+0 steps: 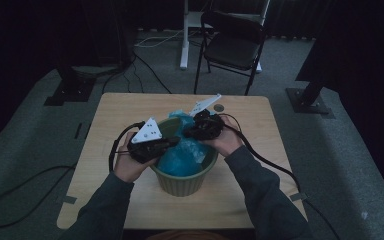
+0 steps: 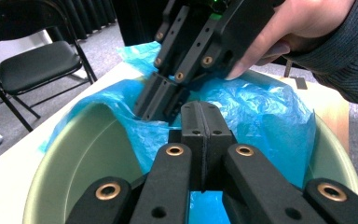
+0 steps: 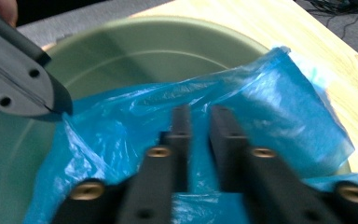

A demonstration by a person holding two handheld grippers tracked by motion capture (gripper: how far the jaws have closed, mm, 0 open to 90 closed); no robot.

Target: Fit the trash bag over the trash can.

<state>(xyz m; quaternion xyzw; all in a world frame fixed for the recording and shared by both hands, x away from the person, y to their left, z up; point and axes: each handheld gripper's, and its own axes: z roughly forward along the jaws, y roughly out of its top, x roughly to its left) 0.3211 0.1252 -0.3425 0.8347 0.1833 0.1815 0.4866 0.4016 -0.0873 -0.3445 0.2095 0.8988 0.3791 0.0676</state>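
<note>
Both of my hand-held grippers are down in the bucket right now. The left hand-held gripper (image 2: 204,140) has its jaws pressed flat together, and from its own view I can't tell if any film is caught in the seam. In the right gripper view its tip sits right at a fold of the thin crinkly blue plastic bag liner (image 2: 261,116). The right hand-held gripper (image 3: 200,122) shows a narrow slit between its jaws in its own view, so I'd call it closed or nearly so, with blue plastic bunched around and behind them. Whether it actually pinches the film I can't tell.

The liner itself sits inside the ribbed pale green round plastic bucket (image 1: 182,185), heaped toward 3 o'clock in the high view, with one corner flopped over the rim at about 12 o'clock.

What worries me: this film is slippery and thin. If either grip is only on a fold, pulling apart could let it slide out, or stretch and tear it. The bucket looks light too, so tugging sideways might drag or tip it.

The bucket stands near the middle of the light wood square counter (image 1: 115,110), a bit toward 6 o'clock. Beyond that is dim grey carpet, a black folding chair (image 1: 232,45) at 12 o'clock, and cables on the floor.
</note>
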